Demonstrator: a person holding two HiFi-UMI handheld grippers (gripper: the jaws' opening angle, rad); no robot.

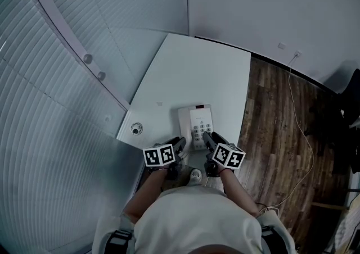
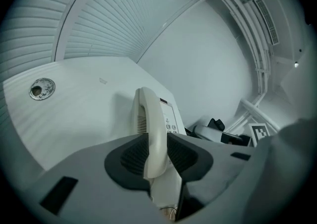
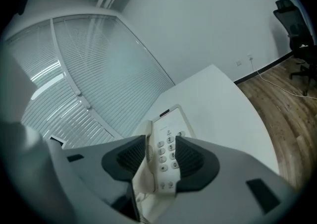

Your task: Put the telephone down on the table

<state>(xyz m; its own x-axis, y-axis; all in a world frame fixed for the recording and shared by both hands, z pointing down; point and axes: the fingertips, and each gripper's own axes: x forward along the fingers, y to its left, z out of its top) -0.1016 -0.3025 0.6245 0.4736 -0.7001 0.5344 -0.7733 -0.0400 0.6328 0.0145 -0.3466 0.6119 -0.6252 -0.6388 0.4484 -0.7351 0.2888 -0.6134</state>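
A white desk telephone [image 1: 196,126] with a keypad lies over the near end of the white table [image 1: 197,73]. I cannot tell whether its base rests on the tabletop. My left gripper [image 1: 179,147] is at its near left side, and in the left gripper view [image 2: 157,156] the dark pads press on both sides of the handset [image 2: 151,129]. My right gripper [image 1: 209,139] is at the near right side. In the right gripper view [image 3: 161,161] its pads clasp the telephone's [image 3: 167,148] keypad body and handset edge.
A round metal grommet [image 1: 136,128] sits in the table's near left corner. Slatted blinds [image 1: 45,78] run along the left. Wood floor [image 1: 281,135] with a thin cable [image 1: 306,135] lies to the right, and an office chair [image 3: 297,20] stands at the far wall.
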